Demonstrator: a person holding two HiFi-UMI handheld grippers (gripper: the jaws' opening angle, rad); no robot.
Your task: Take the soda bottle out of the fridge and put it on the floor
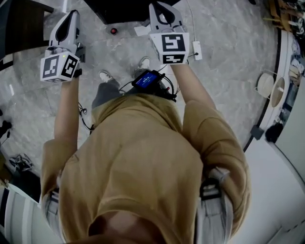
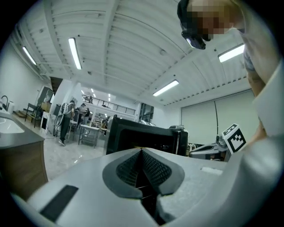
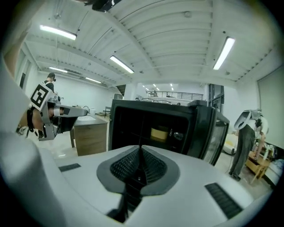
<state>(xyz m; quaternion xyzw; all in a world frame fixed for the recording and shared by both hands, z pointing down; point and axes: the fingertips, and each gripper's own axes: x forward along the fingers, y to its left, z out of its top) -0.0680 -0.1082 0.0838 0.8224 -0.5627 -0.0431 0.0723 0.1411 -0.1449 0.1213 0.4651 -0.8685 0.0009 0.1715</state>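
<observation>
The black fridge (image 3: 159, 128) stands open just ahead of me, its door (image 3: 213, 133) swung to the right. On a shelf inside sits a yellowish object (image 3: 159, 133); I cannot tell whether it is the soda bottle. My right gripper (image 3: 140, 148) points at the opening, shut with nothing between its pads. My left gripper (image 2: 142, 151) is also shut and empty, held level to the left of the fridge (image 2: 142, 137). In the head view, the left gripper (image 1: 71, 16) and the right gripper (image 1: 162, 9) reach forward over the marble floor, and the fridge (image 1: 128, 9) shows at the top edge.
A small red round thing (image 1: 113, 31) and a white adapter (image 1: 197, 50) with its cable lie on the floor near the fridge. A wooden counter (image 3: 91, 137) stands left of the fridge. People stand at the far right (image 3: 246, 142) and in the background.
</observation>
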